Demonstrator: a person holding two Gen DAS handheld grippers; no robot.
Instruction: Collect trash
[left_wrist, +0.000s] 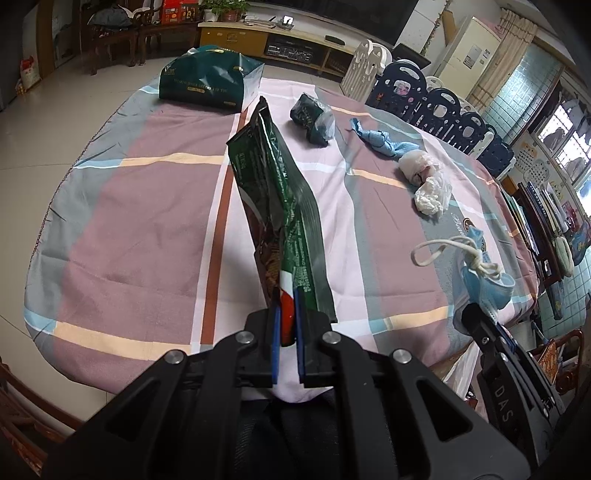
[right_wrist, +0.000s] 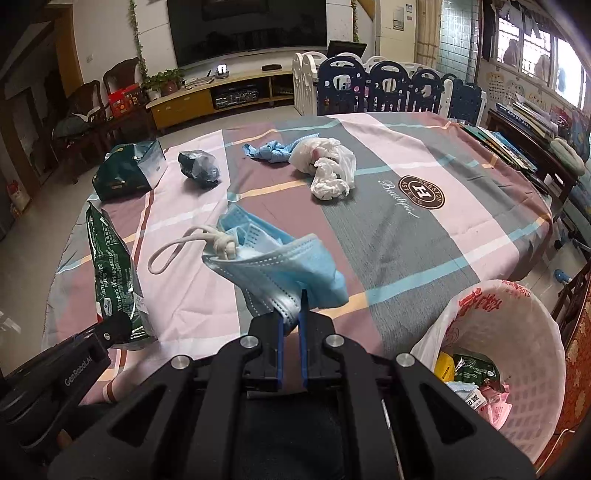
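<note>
A long green snack wrapper (left_wrist: 280, 206) is pinched by its lower end between the closed fingers of the left gripper (left_wrist: 286, 325) and is held up over the checked tablecloth (left_wrist: 147, 206). A bundle of blue face masks (right_wrist: 280, 262), with a white ear loop (right_wrist: 177, 247) hanging out to one side, is clamped in the narrow fingers of the right gripper (right_wrist: 291, 317).

A white plastic basket (right_wrist: 532, 332), lined with a white bag bearing red print, is seen at the near right edge of the table, below the cloth. A crumpled green wrapper (right_wrist: 476, 369), something yellow (right_wrist: 445, 365) and pink and white packets (right_wrist: 491, 406) are lying in it.

A dark green box (left_wrist: 210, 81) is set at the far left of the table; what it holds cannot be told. Left on the cloth are a dark crumpled bag (left_wrist: 314, 118), a twisted blue cloth (left_wrist: 380, 142) and crumpled white plastic bags (left_wrist: 428, 184), the last two touching.
</note>
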